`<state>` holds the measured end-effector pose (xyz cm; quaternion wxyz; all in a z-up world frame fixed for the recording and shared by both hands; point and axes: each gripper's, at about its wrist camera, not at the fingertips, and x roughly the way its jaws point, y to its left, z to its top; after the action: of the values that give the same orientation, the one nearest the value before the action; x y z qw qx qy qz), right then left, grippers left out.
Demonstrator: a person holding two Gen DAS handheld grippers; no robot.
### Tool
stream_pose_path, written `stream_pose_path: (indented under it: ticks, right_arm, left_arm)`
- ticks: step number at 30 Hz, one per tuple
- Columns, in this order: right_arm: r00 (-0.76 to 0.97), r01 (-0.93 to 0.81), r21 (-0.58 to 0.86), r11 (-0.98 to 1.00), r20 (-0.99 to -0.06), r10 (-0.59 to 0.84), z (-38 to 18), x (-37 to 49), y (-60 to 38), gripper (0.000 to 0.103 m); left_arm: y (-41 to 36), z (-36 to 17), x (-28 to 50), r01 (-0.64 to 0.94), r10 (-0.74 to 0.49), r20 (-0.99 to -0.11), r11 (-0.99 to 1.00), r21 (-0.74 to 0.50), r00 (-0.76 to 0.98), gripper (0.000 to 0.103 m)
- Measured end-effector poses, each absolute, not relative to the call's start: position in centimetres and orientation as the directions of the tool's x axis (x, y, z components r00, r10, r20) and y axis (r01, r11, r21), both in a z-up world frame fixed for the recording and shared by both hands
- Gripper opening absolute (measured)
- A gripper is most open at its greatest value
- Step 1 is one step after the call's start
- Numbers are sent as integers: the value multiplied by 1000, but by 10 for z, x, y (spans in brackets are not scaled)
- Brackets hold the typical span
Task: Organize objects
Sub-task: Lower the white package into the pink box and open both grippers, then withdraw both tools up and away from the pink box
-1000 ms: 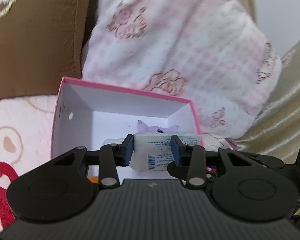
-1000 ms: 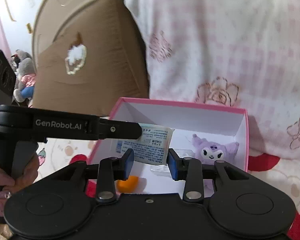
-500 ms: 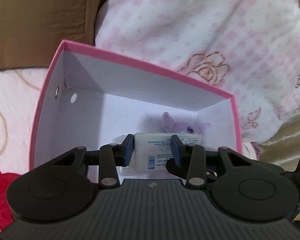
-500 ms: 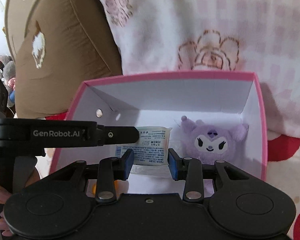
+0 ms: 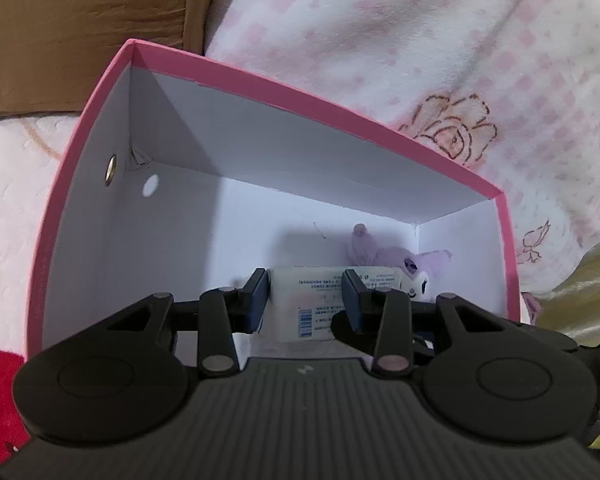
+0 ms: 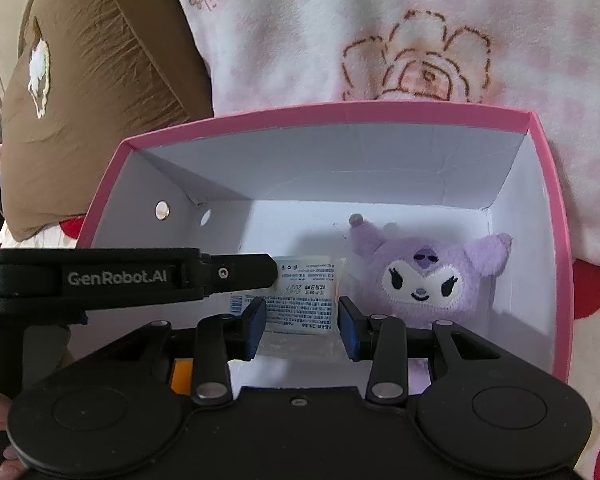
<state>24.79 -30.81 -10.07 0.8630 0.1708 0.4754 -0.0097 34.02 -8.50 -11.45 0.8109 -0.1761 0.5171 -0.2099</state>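
Hanging low inside the pink box [image 6: 340, 116], the white packet [image 6: 300, 304] lies crosswise just beside the purple plush [image 6: 424, 276]; left gripper [image 5: 305, 300] pinches one end, while right gripper [image 6: 302, 320], its jaws just easing apart, barely brackets the other.

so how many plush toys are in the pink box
1. A purple plush sits on the floor of the box, toward its right side, beside the white packet. The claws hide the box's near end, so another could sit there.
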Motion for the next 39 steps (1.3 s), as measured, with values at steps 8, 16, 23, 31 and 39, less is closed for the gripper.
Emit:
stream_pose_path:
  ticks: [8,16,23,31,39]
  right_arm:
    - [571,196,253,947,-815,100,-102,246,-308,45]
    - [578,211,268,940,-810,101,-103,244,-310,46]
    - [571,160,168,973,-819,47,-99,239,-302,56]
    - [648,103,155,983,-760,53,-69,196,-292,70]
    - [664,68,124,990,-746,48,-49,178,-270,73]
  left_arm:
    - [-80,-108,335,182,-527,-747,847,-499,406,37]
    - [-89,-105,328,214,-498,-756,867,-451,424,38]
    - [-77,-91,332,196,-497,-753,866,-460,430,38]
    - [-69,-54,300,319,-499,-761,863,-392,415,44]
    - [-56,-20,268,360,-497,-768,858,-366,403,45]
